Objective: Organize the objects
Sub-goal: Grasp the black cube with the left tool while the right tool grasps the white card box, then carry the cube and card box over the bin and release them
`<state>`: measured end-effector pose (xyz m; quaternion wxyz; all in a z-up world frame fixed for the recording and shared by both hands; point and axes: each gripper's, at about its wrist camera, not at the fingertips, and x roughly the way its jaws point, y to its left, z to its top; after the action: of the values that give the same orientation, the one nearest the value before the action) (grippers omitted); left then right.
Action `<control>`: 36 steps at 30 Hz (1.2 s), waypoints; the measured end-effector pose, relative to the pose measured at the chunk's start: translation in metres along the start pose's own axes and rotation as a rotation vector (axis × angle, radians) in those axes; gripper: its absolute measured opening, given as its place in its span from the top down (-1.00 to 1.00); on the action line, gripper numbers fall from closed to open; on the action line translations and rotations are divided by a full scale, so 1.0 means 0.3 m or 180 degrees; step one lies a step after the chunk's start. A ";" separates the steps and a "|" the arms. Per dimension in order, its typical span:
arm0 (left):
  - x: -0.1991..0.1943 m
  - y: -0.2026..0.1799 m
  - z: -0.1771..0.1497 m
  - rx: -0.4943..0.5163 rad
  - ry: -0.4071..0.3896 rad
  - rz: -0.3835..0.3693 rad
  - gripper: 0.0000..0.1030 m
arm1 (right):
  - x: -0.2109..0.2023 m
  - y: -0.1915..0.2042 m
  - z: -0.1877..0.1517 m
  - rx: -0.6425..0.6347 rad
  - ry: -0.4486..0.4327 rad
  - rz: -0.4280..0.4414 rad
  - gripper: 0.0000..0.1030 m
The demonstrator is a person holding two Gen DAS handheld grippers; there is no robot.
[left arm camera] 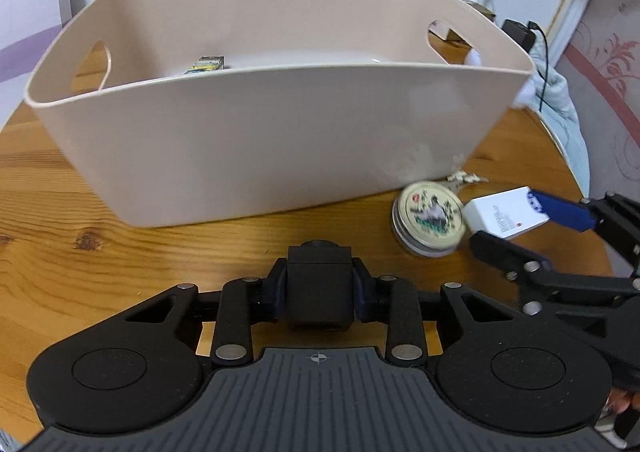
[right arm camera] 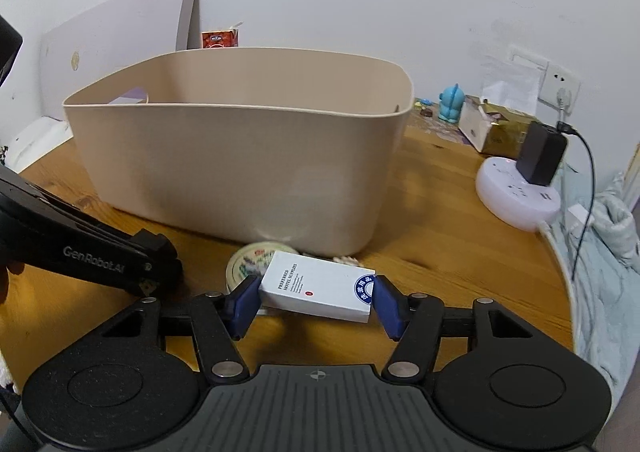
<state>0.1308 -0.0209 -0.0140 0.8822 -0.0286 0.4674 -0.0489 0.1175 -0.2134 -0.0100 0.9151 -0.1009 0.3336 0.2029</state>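
White box clamped btwn right gripper fingers.

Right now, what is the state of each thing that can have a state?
Left gripper: shut on small black cube.
Right gripper: shut on white rectangular box, above the table.
Beige plastic basket: upright, open-topped.
Round printed tin: lid on, lying flat.
Black adapter: plugged in.

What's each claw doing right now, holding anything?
Left claw: shut on a small black block.
Right claw: shut on the white box, beside the round tin.
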 end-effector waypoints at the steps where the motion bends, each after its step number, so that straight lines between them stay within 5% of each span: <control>1: -0.003 0.005 -0.003 0.0024 -0.0020 0.0004 0.38 | -0.017 -0.003 -0.007 0.0011 -0.0006 -0.0005 -0.12; 13: -0.238 0.064 -0.006 0.0027 -0.0535 -0.0006 0.38 | -0.198 -0.046 0.064 0.0106 -0.0402 -0.0102 -0.12; 25: -0.365 0.109 0.171 0.0027 -0.1029 0.0260 0.38 | -0.225 -0.064 0.254 0.0039 -0.0838 -0.0129 -0.12; 36: -0.132 0.143 0.346 -0.0178 -0.0665 0.0403 0.38 | -0.047 -0.044 0.387 0.0045 -0.0756 -0.0017 -0.12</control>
<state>0.1971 0.0266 0.0728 0.9263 -0.0286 0.3750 0.0232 0.1796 -0.1922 0.0876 0.9494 -0.0706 0.2240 0.2086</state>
